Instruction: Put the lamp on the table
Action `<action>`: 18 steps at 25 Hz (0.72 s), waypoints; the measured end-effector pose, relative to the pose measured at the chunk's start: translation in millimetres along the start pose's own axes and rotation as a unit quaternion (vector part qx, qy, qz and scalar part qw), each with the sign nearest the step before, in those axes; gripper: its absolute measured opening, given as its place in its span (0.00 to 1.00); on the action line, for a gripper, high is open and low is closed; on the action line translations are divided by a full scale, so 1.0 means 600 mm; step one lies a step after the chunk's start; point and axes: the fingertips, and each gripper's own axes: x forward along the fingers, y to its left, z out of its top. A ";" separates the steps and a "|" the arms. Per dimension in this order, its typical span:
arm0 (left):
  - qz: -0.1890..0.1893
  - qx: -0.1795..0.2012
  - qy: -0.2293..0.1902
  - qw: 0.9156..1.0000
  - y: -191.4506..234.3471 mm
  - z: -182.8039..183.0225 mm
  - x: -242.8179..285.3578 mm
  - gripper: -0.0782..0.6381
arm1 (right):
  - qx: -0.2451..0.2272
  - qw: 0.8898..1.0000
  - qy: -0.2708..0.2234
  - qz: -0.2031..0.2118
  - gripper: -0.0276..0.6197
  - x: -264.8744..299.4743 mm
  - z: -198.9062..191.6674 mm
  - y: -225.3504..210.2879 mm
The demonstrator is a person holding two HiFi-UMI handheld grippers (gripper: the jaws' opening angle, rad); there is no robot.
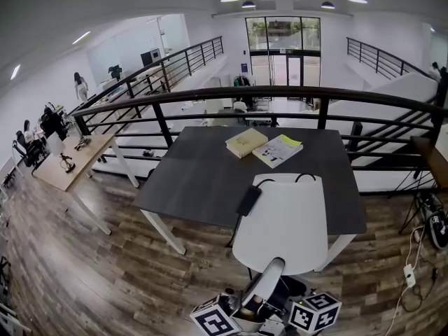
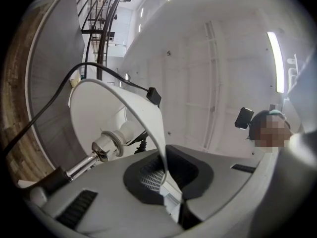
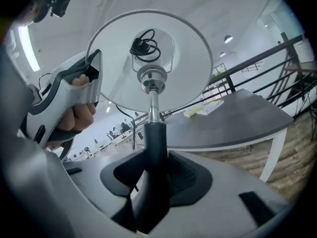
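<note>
White lamp (image 1: 280, 222), gripped at two points, hangs in the air at the near edge of a dark grey table (image 1: 196, 180). Seen from the head view, its broad shade overlaps that edge. The left gripper (image 2: 166, 182) has its jaws closed tight on the thin rim of the shade, which runs edge-on into the dark pads. The right gripper (image 3: 153, 182) has its jaws clamped round the black sleeve (image 3: 156, 148) low on the chrome stem (image 3: 151, 103).

A black cord (image 1: 241, 215) with a boxy adapter loops round the shade; whether the adapter rests on the table or dangles cannot be told. Two books (image 1: 246, 142) lie side by side at the far side of the table, their covers too small to read. Behind them runs a dark railing (image 1: 280, 93), with wood flooring (image 1: 70, 257) below.

From the head view both sets of jaws are hidden: only the marker cubes and a stretch of stem show at the bottom edge, where the frame cuts them off. The lamp's foot is out of sight in every view, lost behind the right gripper's body. A hand (image 3: 79, 113) on the left gripper's handle shows only in part.
</note>
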 end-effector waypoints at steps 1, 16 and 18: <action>0.000 -0.002 0.002 1.000 0.010 0.007 0.008 0.15 | 0.001 1.000 -0.001 -0.003 0.31 0.011 0.008 -0.007; -0.014 -0.039 0.050 0.998 0.182 0.130 0.175 0.15 | 0.018 0.998 -0.026 -0.055 0.30 0.192 0.153 -0.137; -0.019 -0.042 0.058 0.997 0.201 0.144 0.199 0.15 | 0.020 0.997 -0.032 -0.062 0.30 0.215 0.174 -0.155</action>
